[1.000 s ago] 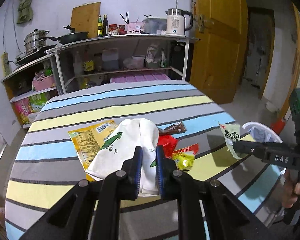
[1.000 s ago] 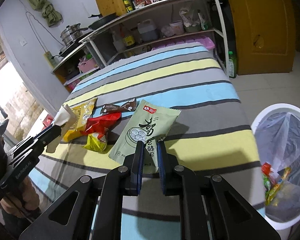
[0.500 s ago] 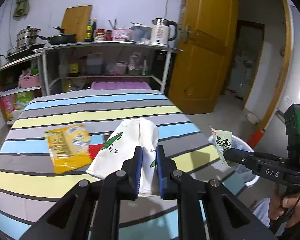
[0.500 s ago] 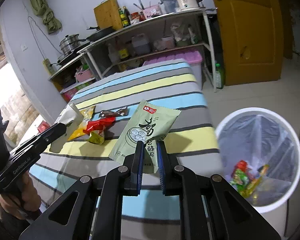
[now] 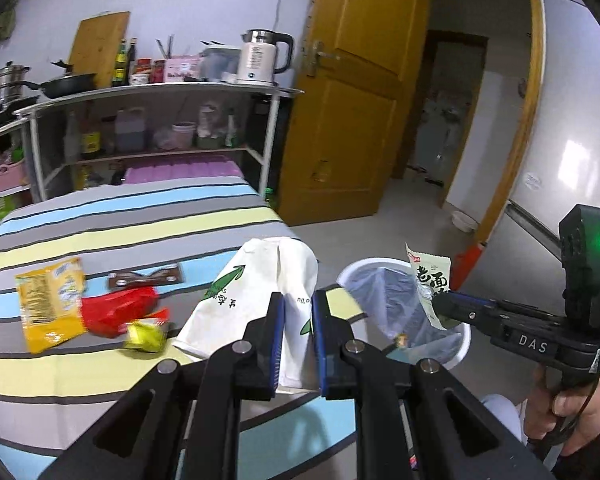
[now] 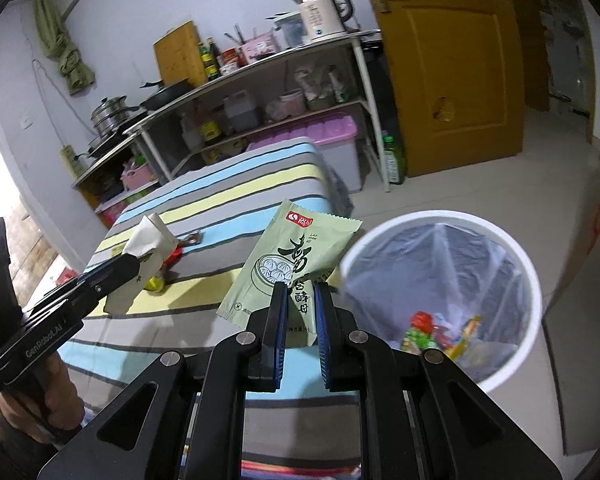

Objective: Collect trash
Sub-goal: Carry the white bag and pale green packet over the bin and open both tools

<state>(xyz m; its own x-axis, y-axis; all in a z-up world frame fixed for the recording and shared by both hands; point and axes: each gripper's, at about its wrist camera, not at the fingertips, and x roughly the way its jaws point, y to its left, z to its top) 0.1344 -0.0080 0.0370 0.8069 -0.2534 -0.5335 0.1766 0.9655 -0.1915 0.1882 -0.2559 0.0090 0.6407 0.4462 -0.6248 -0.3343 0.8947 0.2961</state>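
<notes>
Beside the table's (image 6: 236,196) right edge I see the white bin (image 6: 444,220), its clear liner holding a few bright wrappers (image 6: 432,330). I have the right gripper (image 6: 300,322) clamped on the green packet (image 6: 296,256), just beside the bin's rim. I have the left gripper (image 5: 297,334) clamped on the white bag (image 5: 256,284), held over the table's right edge.

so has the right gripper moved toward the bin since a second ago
Yes. The right gripper with its green packet has left the striped table for the white bin.

Left gripper (image 5: 298,320) jaws pinched on white paper bag (image 5: 260,292), raised. Right gripper (image 6: 300,312) jaws pinched on green packet (image 6: 296,256), far right.
</notes>
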